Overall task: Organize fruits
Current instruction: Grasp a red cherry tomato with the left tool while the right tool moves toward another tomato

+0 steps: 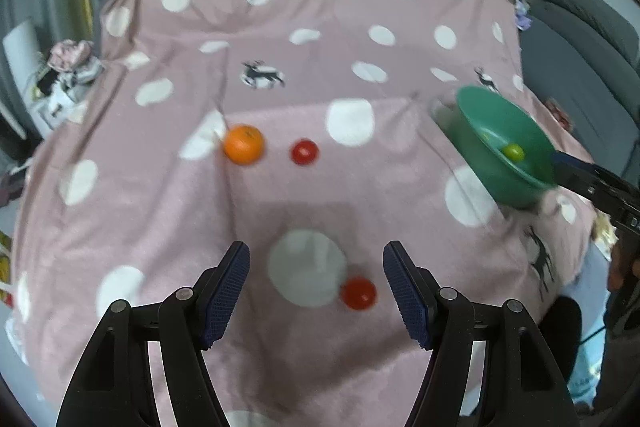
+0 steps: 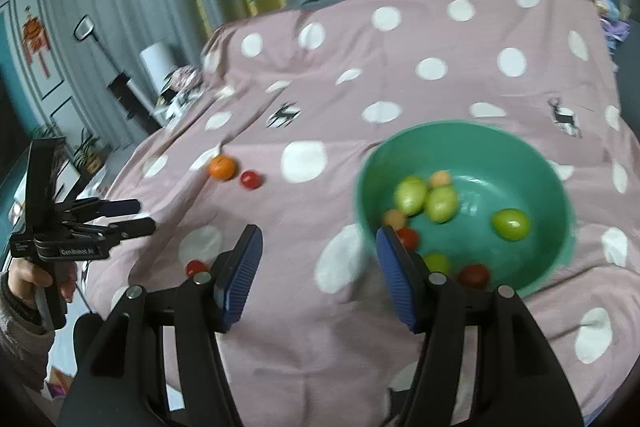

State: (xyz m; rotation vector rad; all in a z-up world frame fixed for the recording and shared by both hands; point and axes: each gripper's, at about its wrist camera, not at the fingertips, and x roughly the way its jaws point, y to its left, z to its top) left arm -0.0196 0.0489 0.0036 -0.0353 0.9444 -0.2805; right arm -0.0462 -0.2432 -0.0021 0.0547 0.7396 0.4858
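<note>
A pink dotted bedspread [image 1: 320,187] is covering the bed, and the fruit is lying scattered across it. An orange [image 1: 243,143] is sitting toward the far left with a small red tomato [image 1: 304,151] just beside it on its right. Another red tomato [image 1: 359,293] is lying nearer, below the left gripper [image 1: 316,261], whose jaws are standing apart with nothing between them. Over on the right, a green bowl [image 2: 532,163] is tilting up off the bedspread; green fruits [image 2: 440,203], red tomatoes and a couple of pale orange ones are resting inside it. The right gripper [image 2: 318,241] is hovering at the bowl's near left rim, its jaws released, one finger [image 2: 394,267] overlapping the rim; whether it is touching I cannot tell. A person's hand [image 2: 32,279] is gripping the left tool's handle.
</note>
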